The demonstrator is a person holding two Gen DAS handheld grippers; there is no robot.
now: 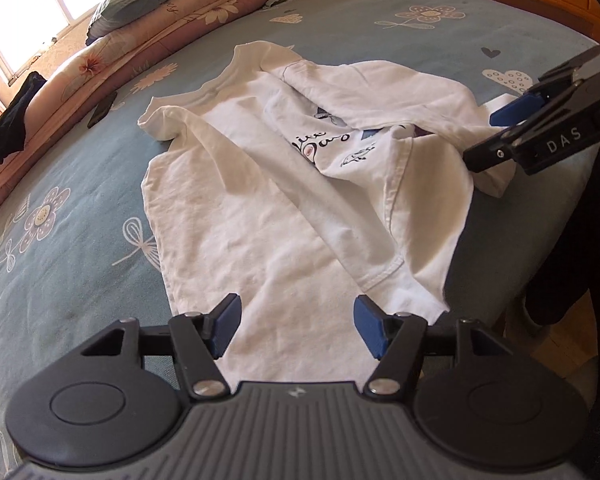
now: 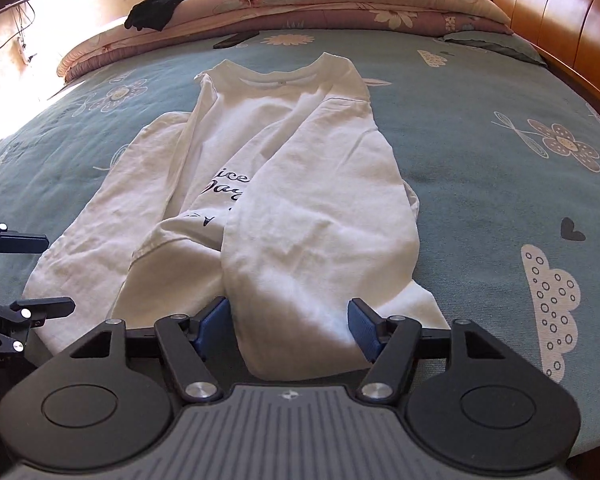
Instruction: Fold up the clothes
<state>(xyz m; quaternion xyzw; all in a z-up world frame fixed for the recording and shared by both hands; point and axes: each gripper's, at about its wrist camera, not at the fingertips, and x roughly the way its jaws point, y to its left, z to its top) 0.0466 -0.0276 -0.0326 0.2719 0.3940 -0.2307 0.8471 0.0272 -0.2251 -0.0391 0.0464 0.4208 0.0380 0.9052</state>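
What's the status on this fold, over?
Left gripper and right gripper open at hem. White T-shirt partly folded on bed. Nothing blocking.

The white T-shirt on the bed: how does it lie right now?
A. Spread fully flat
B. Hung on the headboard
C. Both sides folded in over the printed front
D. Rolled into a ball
C: the white T-shirt has its two sides lapped inward, leaving only part of the lettering showing between them.
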